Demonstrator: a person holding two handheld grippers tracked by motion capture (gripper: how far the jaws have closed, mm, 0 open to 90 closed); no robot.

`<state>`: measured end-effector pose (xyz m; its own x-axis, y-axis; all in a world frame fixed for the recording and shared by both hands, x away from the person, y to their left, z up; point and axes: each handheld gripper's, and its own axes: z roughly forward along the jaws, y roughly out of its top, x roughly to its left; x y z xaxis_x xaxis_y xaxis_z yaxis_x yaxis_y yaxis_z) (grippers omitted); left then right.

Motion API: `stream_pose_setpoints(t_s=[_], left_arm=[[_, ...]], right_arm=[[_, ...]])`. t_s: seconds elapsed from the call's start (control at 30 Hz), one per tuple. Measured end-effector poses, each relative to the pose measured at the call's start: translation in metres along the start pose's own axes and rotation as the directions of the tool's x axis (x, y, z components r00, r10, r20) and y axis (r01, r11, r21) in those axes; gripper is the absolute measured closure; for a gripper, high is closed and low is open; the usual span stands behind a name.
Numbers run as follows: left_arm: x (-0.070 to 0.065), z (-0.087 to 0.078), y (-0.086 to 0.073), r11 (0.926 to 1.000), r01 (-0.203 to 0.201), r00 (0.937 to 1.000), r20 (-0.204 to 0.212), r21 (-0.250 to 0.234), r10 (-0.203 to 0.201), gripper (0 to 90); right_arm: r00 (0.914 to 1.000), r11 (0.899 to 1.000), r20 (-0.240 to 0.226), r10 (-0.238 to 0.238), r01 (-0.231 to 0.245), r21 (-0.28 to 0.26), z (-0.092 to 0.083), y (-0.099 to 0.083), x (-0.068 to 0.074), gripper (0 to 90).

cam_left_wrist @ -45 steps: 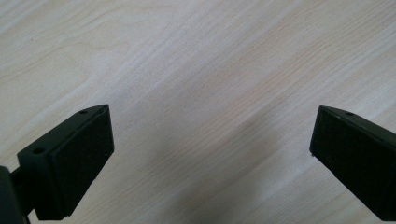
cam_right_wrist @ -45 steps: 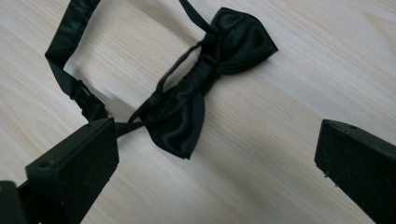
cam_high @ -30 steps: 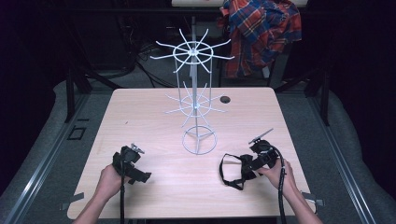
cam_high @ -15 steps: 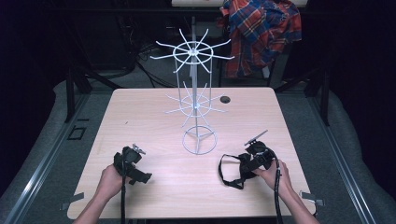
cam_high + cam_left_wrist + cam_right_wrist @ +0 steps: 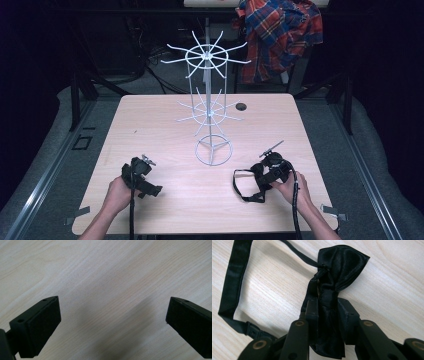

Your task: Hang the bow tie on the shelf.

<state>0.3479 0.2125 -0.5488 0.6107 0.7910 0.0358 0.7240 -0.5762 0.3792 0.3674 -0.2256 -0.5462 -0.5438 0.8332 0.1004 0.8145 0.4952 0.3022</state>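
A black satin bow tie (image 5: pixel 337 270) with a thin neck strap (image 5: pixel 232 280) lies on the light wood table (image 5: pixel 165 125). My right gripper (image 5: pixel 328 312) is shut on the bow's middle, low over the table at the front right; in the high view the bow tie (image 5: pixel 260 176) shows beside the right gripper (image 5: pixel 274 167), its strap (image 5: pixel 242 187) looped toward the left. My left gripper (image 5: pixel 112 315) stands open just above bare table at the front left, nothing between its jaws; it appears in the high view as the left gripper (image 5: pixel 139 172).
A white wire display stand (image 5: pixel 210 110) with spoke arms in two tiers rises from a ring base mid-table. A small dark round thing (image 5: pixel 241 106) lies behind it. A plaid shirt (image 5: pixel 280 35) hangs beyond the table's far edge.
My right gripper has shifted slightly toward the front with the bow tie, and the strap loop has moved with it. The left gripper has barely moved.
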Motion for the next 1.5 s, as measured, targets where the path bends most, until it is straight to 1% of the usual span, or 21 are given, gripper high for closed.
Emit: stream_pose_setpoints(t_s=[0.03, 0.13, 0.2, 0.27, 0.3, 0.33, 0.5, 0.53, 0.57, 0.6, 0.67, 0.73, 0.8, 0.83, 0.87, 0.9, 0.97, 1.1, 1.17, 1.3, 1.5], left_arm=[[0.000, 0.000, 0.000, 1.0000, -0.001, 1.0000, 0.000, 0.001, 0.001, 0.0], [0.000, -0.001, 0.000, 1.0000, -0.002, 1.0000, 0.000, -0.001, 0.002, 0.0], [0.000, -0.001, 0.000, 1.0000, -0.003, 1.0000, 0.000, -0.001, 0.003, 0.0], [0.000, -0.001, 0.000, 1.0000, -0.004, 1.0000, 0.000, -0.001, 0.004, 0.0], [0.000, -0.001, 0.000, 1.0000, -0.004, 1.0000, 0.002, -0.001, 0.004, 0.0], [0.000, -0.001, 0.000, 1.0000, -0.004, 1.0000, 0.002, -0.001, 0.004, 0.0], [0.000, -0.001, 0.000, 1.0000, -0.003, 1.0000, 0.002, 0.000, 0.003, 0.0], [0.000, -0.001, 0.000, 1.0000, -0.002, 1.0000, 0.002, 0.000, 0.002, 0.0], [0.000, -0.001, 0.000, 1.0000, -0.002, 1.0000, 0.002, 0.000, 0.002, 0.0], [0.000, 0.000, 0.000, 1.0000, -0.002, 1.0000, 0.002, 0.000, 0.002, 0.0], [0.000, 0.000, 0.000, 1.0000, -0.001, 1.0000, 0.001, -0.001, 0.001, 0.0], [0.000, 0.000, 0.000, 1.0000, -0.001, 1.0000, -0.003, 0.000, 0.001, 0.0], [0.000, 0.000, 0.000, 1.0000, 0.000, 1.0000, -0.005, -0.001, 0.000, 0.0], [0.000, 0.000, 0.000, 1.0000, 0.000, 1.0000, -0.005, -0.001, 0.000, 0.0], [0.000, 0.000, 0.000, 1.0000, -0.001, 1.0000, -0.006, -0.002, 0.001, 0.0], [0.000, 0.000, 0.000, 1.0000, -0.001, 1.0000, -0.006, -0.002, 0.001, 0.0], [0.000, 0.000, 0.000, 1.0000, -0.005, 1.0000, -0.005, 0.001, 0.005, 0.0], [0.000, 0.000, 0.000, 1.0000, -0.005, 1.0000, -0.004, 0.001, 0.005, 0.0], [0.000, 0.000, 0.000, 1.0000, -0.005, 1.0000, -0.004, -0.001, 0.005, 0.0], [-0.001, 0.000, 0.001, 0.9999, -0.011, 0.9999, -0.001, 0.000, 0.011, 0.0], [-0.002, 0.000, 0.002, 0.9999, -0.016, 0.9999, 0.001, -0.001, 0.016, 0.0]], right_arm=[[0.9995, 1.000, 0.029, -0.015, 0.015, 0.010, -0.002, 0.000, 0.000, 73.5], [0.9991, 0.999, 0.016, -0.040, 0.040, -0.003, -0.001, 0.000, 0.003, 75.0], [0.9989, 0.999, 0.012, -0.045, 0.045, -0.026, -0.002, -0.001, 0.004, 75.2], [0.9985, 0.998, 0.007, -0.054, 0.054, -0.031, -0.004, 0.000, 0.005, 75.2], [0.9982, 0.997, 0.011, -0.059, 0.059, -0.044, -0.006, 0.000, 0.005, 75.3], [0.9983, 0.995, 0.015, -0.057, 0.058, -0.086, -0.011, 0.000, 0.006, 75.3], [0.9975, 0.990, 0.006, -0.070, 0.071, -0.122, -0.023, 0.001, 0.006, 75.3], [0.9980, 0.986, 0.003, -0.064, 0.063, -0.155, -0.029, 0.001, 0.006, 75.3], [0.9983, 0.984, -0.005, -0.059, 0.057, -0.171, -0.032, 0.001, 0.006, 75.3], [0.9981, 0.981, 0.003, -0.062, 0.062, -0.184, -0.035, 0.001, 0.006, 75.3], [0.9981, 0.980, -0.001, -0.062, 0.061, -0.187, -0.038, 0.001, 0.006, 75.3], [0.9977, 0.975, 0.014, -0.066, 0.068, -0.211, -0.047, 0.001, 0.007, 75.3], [0.9975, 0.973, 0.009, -0.069, 0.070, -0.222, -0.048, 0.001, 0.007, 75.3], [0.9974, 0.970, 0.021, -0.070, 0.073, -0.233, -0.051, 0.001, 0.008, 75.3], [0.9955, 0.970, 0.042, -0.085, 0.093, -0.225, -0.055, 0.001, 0.008, 75.3], [0.9968, 0.966, 0.020, -0.077, 0.080, -0.245, -0.055, 0.001, 0.010, 75.3], [0.9963, 0.958, 0.026, -0.082, 0.086, -0.272, -0.061, 0.001, 0.012, 75.3], [0.9956, 0.956, 0.030, -0.089, 0.094, -0.279, -0.065, 0.001, 0.013, 75.3], [0.9960, 0.951, 0.024, -0.086, 0.089, -0.295, -0.066, 0.002, 0.013, 75.3], [0.9959, 0.954, 0.021, -0.088, 0.091, -0.285, -0.068, 0.001, 0.012, 75.2], [0.9958, 0.950, 0.016, -0.090, 0.090, -0.300, -0.072, 0.002, 0.014, 75.3]])
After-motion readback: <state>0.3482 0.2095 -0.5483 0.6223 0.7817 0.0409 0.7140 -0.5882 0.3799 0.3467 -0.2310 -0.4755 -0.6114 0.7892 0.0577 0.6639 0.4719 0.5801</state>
